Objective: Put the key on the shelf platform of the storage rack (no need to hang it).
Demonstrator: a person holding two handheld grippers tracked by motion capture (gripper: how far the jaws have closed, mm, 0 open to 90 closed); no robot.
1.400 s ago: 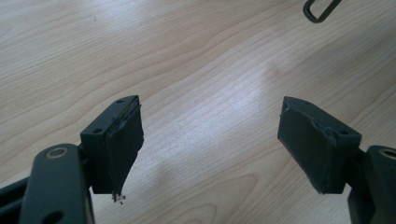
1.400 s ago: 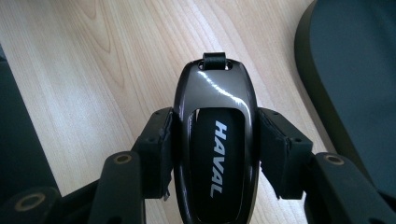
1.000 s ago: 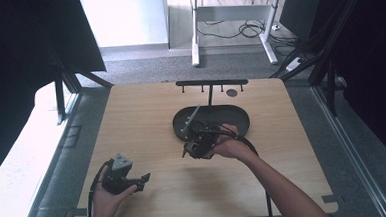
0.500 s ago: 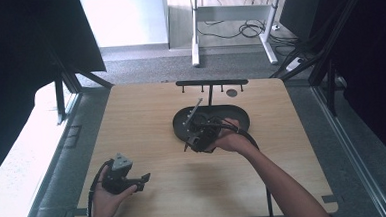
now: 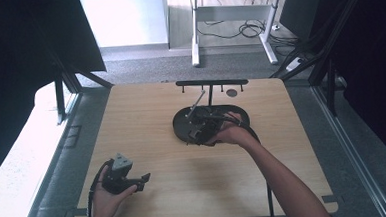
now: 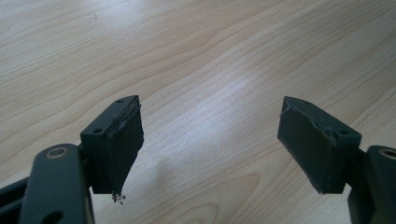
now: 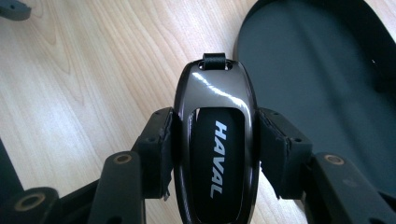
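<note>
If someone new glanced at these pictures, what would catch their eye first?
Most striking is the glossy dark key fob lettered HAVAL, clamped between the right gripper jaws beside the black oval tray. Near the table's front left corner, the left gripper gapes open over bare wood.

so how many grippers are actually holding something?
1. The right gripper is clamped on the HAVAL key fob by the black tray. The left gripper is open over bare table.

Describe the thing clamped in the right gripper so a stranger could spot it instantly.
Start at the wooden table, then find the black oval tray near its far middle. At its edge the right gripper has its jaws shut on a glossy dark key fob, the one item lettered HAVAL in white.
</note>
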